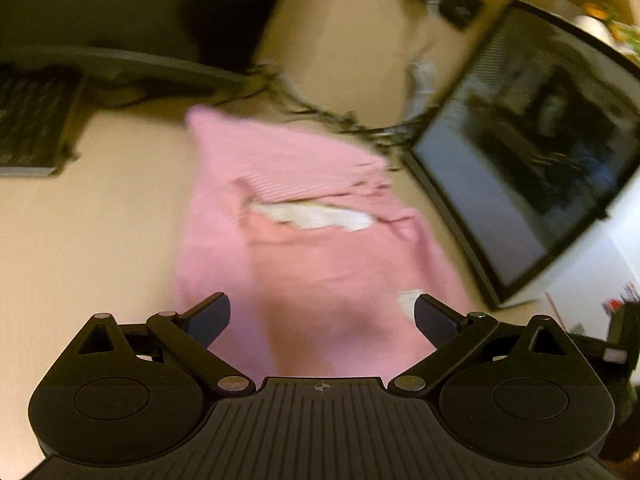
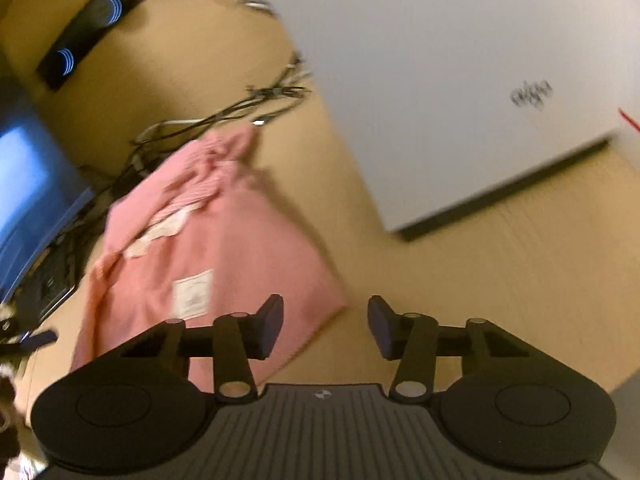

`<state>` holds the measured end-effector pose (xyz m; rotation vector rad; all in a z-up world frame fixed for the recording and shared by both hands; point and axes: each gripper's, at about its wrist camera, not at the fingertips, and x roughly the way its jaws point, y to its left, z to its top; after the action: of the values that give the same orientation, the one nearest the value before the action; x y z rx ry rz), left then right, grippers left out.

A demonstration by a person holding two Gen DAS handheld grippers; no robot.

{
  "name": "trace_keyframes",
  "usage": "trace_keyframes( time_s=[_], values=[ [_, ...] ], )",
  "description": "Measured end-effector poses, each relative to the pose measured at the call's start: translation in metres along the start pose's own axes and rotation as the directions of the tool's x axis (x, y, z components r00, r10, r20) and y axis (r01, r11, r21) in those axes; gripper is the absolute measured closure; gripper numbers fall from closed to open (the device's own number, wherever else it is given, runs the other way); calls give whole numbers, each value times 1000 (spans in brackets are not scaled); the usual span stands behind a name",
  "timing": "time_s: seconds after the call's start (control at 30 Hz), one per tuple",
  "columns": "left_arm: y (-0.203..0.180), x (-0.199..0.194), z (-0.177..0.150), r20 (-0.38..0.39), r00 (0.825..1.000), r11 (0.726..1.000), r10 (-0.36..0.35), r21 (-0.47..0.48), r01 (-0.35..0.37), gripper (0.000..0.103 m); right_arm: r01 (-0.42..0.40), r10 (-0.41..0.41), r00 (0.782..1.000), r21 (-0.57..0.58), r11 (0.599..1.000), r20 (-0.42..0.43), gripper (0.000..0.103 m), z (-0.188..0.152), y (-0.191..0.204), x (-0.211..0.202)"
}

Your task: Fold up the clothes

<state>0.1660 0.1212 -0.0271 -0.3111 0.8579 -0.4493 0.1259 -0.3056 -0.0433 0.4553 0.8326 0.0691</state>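
A pink garment lies folded on the light wooden table, a white collar lining showing across its middle. My left gripper hovers above its near end, jaws wide open and empty. In the right wrist view the same pink garment lies left of centre, a white label facing up. My right gripper is open just past the garment's near right corner, with bare table between its pads.
A dark monitor leans at the right of the left view, a keyboard at the left, tangled cables behind the garment. In the right view a white box sits at the far right and a black power strip beyond.
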Motion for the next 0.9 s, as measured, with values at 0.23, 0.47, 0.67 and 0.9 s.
trace_keyframes(
  time_s=[0.23,0.47,0.67,0.9],
  values=[
    [11,2,1,-14,1000,999,6,-49,-6,2,2,0,1000,-202,979,11,96,-1,38,28],
    [-15,10,13,-29,997,997,-72,40,73,2,44,80,988,-733,679,134,97,-12,118,-26],
    [-53,52,43,-78,978,975,-192,100,199,2,-56,58,998,-952,300,-41,97,-72,157,0],
    [-99,125,35,-170,984,951,-48,294,97,3,-99,34,995,-959,266,-94,90,-79,155,-3]
  ],
)
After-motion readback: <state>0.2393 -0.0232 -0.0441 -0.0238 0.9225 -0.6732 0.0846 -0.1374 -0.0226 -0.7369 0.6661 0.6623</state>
